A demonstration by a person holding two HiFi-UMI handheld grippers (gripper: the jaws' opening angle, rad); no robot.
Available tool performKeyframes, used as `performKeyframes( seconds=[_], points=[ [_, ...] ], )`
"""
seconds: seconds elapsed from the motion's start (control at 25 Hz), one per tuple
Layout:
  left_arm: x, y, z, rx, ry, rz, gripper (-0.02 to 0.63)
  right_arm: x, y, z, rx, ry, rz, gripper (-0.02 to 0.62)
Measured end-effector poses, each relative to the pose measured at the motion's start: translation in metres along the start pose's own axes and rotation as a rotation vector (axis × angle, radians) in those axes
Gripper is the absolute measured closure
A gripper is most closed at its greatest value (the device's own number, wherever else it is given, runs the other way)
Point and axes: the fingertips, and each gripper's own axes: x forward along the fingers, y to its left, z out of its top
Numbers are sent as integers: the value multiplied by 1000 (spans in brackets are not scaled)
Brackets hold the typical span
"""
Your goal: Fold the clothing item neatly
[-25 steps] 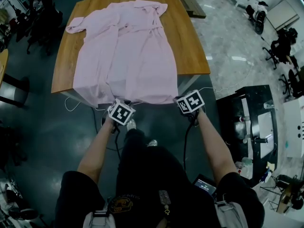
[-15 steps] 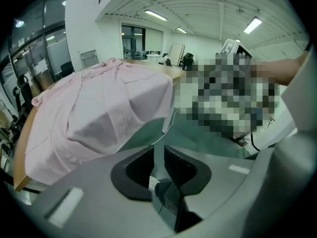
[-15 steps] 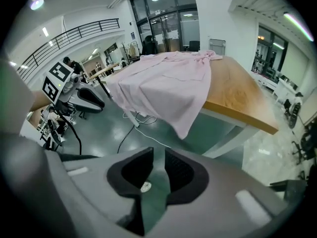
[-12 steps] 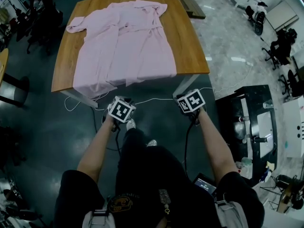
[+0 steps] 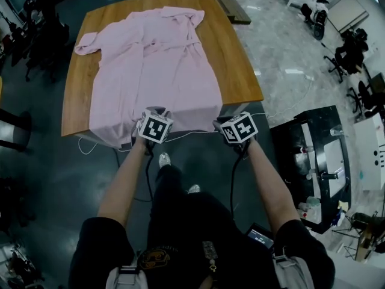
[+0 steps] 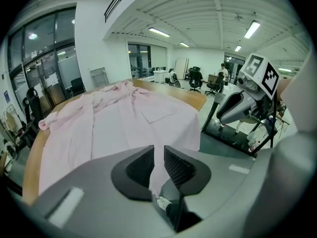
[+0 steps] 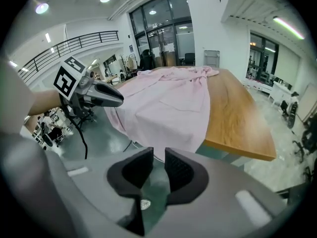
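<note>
A pink garment [image 5: 156, 65] lies spread flat on the wooden table [image 5: 237, 59], its hem draped a little over the near edge. My left gripper [image 5: 155, 118] hovers at the hem's near middle. Its jaws have just been opening and stand a narrow gap apart [image 6: 158, 150]. Pink cloth [image 6: 124, 123] shows beyond the gap, and the pads press on nothing. My right gripper [image 5: 228, 124] hangs just off the table's near right corner, clear of the cloth. Its jaws [image 7: 158, 152] have also just been opening, with only dark floor between them. From there the garment [image 7: 168, 108] lies ahead.
A black bench [image 5: 319, 155] with small items stands at the right. A white cable [image 5: 198, 132] runs along the floor under the table's near edge. Office chairs [image 5: 355, 50] stand far right. The person's legs and shoes [image 5: 163, 159] are right below the grippers.
A second ago both grippers held the hem hanging off the near edge. They let it go and it settled back. The left gripper has since moved forward and up to the hem.
</note>
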Motion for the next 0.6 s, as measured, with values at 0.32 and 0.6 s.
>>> performKeyframes(
  seconds=[0.32,0.6],
  points=[
    [52,73,52,-17,-40,-18,489,30,-13,76,32,-55,1,525],
    [109,129,77,-53,2,-65,440,55,-29,127,97,-83,-37,525]
  ],
)
